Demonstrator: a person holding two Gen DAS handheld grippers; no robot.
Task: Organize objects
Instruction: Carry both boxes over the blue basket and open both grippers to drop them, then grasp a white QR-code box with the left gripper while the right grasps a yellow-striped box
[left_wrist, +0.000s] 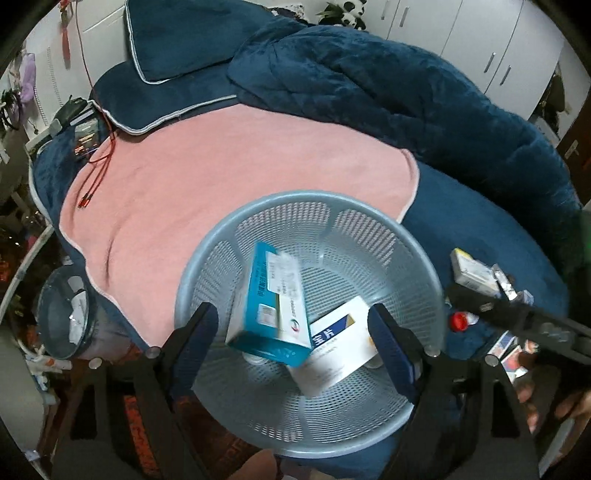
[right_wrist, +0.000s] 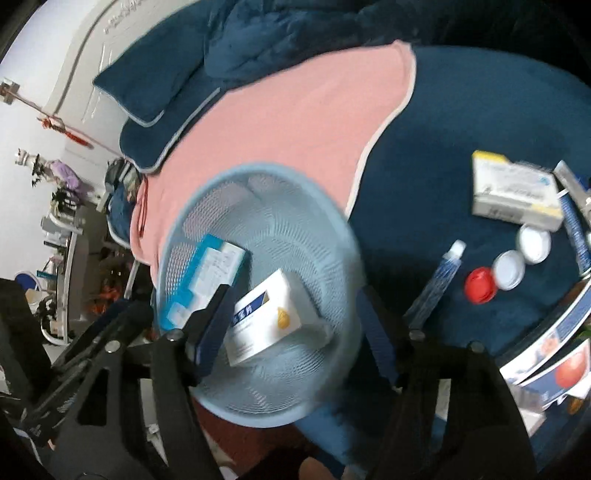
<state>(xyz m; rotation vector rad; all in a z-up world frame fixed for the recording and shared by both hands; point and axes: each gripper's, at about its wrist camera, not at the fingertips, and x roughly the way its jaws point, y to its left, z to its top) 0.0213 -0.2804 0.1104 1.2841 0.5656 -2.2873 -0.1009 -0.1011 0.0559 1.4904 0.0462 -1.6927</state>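
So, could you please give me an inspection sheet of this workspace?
Surface: bed with navy cover, pink towel spread on it.
Job's things: teal box and white box in the mesh basket; grey-and-yellow box, tube, red cap, two white caps on the cover.
Clutter: navy duvet bunched up.
Grippers: left gripper and right gripper open, empty.
Cables: red cable on the towel.
Surroundings: wardrobe doors.

pale blue mesh basket (left_wrist: 236, 236), pink towel (left_wrist: 221, 177)
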